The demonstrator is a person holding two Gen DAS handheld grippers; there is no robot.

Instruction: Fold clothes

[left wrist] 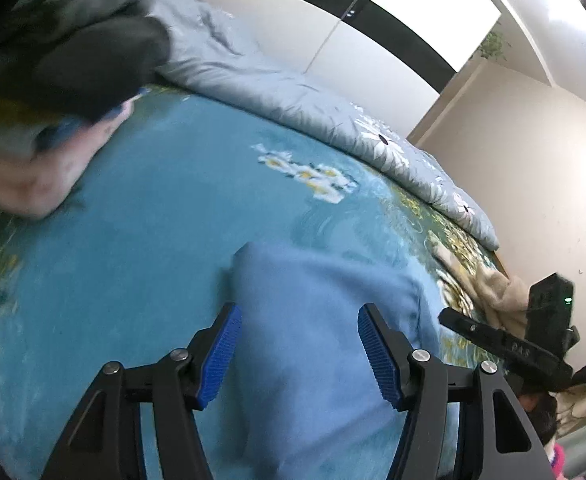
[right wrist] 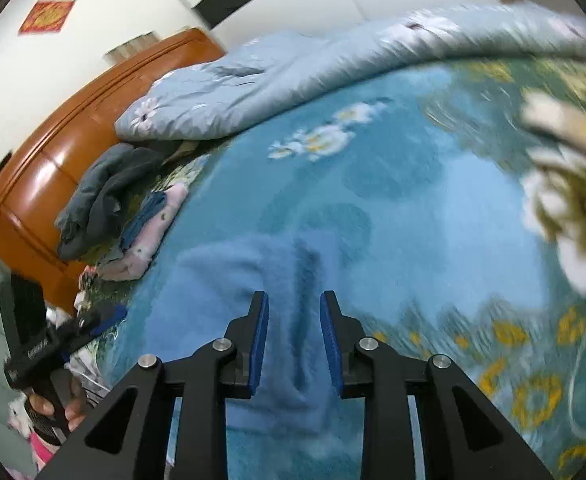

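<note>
Blue garment (left wrist: 317, 320), on bed (left wrist: 141, 208) near quilt (left wrist: 293, 100): left gripper (left wrist: 299, 354) and right gripper (right wrist: 294, 340) fingers spread, empty. Risk: one-layer pinch, skewed fold.

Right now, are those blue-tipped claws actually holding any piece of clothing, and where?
Nothing is held. The left gripper and right gripper both stand open above the light blue garment on the bed, with nothing pinched between their pads.

Home bedroom, bed covered by a teal flower-printed blanket (right wrist: 413, 208), glossy orange-brown wooden headboard (right wrist: 53, 152), rumpled pale blue floral quilt (left wrist: 293, 100), heaped clothes by the headboard (right wrist: 113, 208)
</note>
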